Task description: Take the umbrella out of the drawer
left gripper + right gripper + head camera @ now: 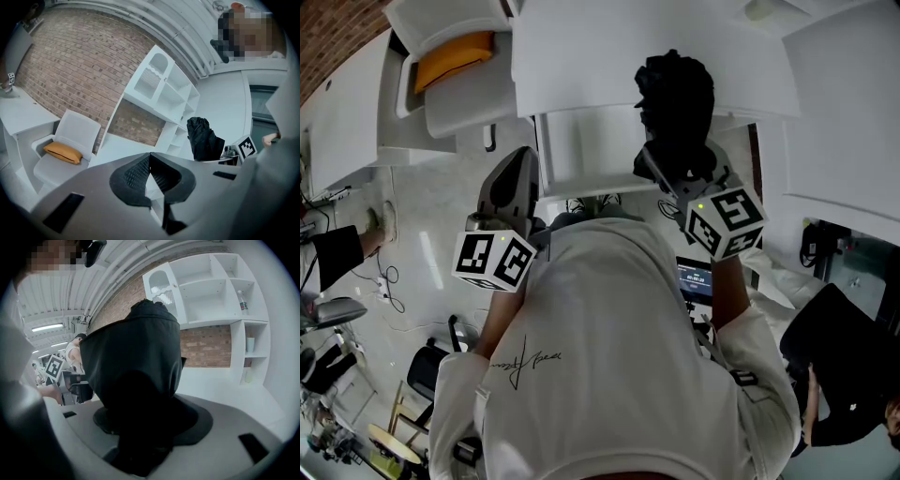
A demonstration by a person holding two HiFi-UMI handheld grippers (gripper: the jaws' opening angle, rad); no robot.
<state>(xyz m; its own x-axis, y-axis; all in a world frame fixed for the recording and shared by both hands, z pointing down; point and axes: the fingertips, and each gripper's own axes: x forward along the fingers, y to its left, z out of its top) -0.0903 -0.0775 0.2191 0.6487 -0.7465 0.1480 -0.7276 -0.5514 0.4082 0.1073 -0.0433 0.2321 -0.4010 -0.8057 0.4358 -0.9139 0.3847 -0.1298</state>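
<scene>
**Item 1 – umbrella (136, 357).** Black, folded, fabric bunched. It is clamped in the right claw (136, 427) and stands up out of the jaws, filling most of the right gripper view. In the head view it hangs in the air in front of the white furniture at the far side, touching no surface. No drawer can be picked out with certainty in any view.

**Item 2 – right claw.** Closed on the umbrella's lower end, and the pads are buried in the dark cloth. The forearm rises from the sleeve at the right, with the claw tilted up and away from the body and the marker cube towards the person.

**Item 3 – left claw (150, 161).** The pad tips meet and nothing is held. It sits at the left, pointing away from the body, well apart from the umbrella.

**Item 4 – surroundings.** White chair with an orange cushion (61, 152) at the left, and a white shelf unit (211, 291) against a brick wall.

**Step in hand (judged).** The umbrella looks already lifted clear – removal is nearly or fully done.

**Next move (judged).** Carry the umbrella away from the furniture to a worktop or other resting place. The grip must be kept firm, because loose fabric can slide between the pads. The left claw is free to steady the upper end.
</scene>
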